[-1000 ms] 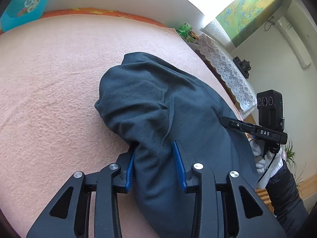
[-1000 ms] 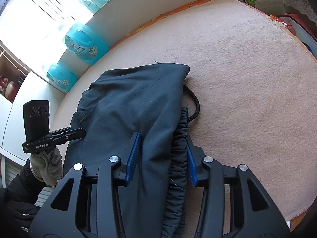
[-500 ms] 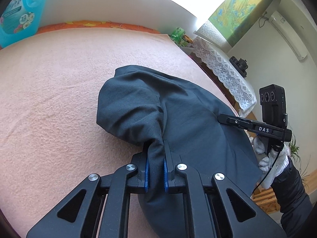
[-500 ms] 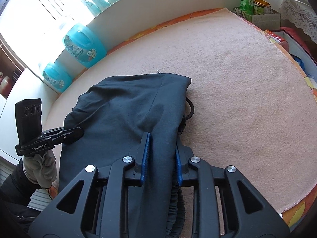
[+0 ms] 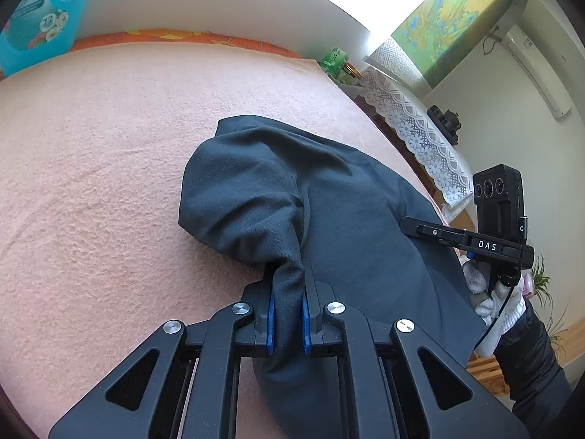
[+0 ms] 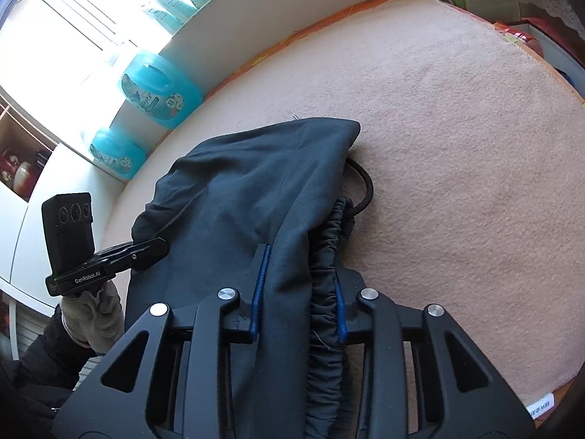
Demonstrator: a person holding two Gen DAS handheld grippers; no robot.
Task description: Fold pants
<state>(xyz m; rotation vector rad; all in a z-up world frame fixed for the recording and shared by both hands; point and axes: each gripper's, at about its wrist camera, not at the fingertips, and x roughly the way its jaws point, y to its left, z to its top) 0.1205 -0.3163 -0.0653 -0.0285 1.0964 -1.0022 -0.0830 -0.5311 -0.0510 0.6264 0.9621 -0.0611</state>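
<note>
**Pants pinched at left edge, straddled at waistband on right**

Pants (image 5: 351, 219), dark grey, lie partly folded on the pink blanket (image 5: 109, 183) that covers the surface, bunched toward the near edge.

Left side: left tongs (image 5: 287, 314) are closed on a raised fold of the fabric; cloth fills the narrow gap between the blue pads (image 5: 270, 320) and pulls up into a ridge. A rounded lobe of fabric sits just beyond the tips. Blue detergent jug (image 5: 40, 18) stands at the far left, behind the blanket's orange border.

Centre: the upper layer of the pants (image 6: 256, 190) lies fairly flat, its far corner resting on the blanket. A black drawstring (image 6: 363, 186) loops out from under that corner onto the blanket.

Right side: right tongs (image 6: 298, 300) stand parted, one finger on each side of the fabric edge and the gathered elastic waistband (image 6: 325, 256); the pads do not visibly squeeze the cloth. Gloved right hand (image 5: 493, 300) holds that tool's handle. Lace-edged cloth (image 5: 420, 135) hangs off furniture beyond the surface at the right.
</note>
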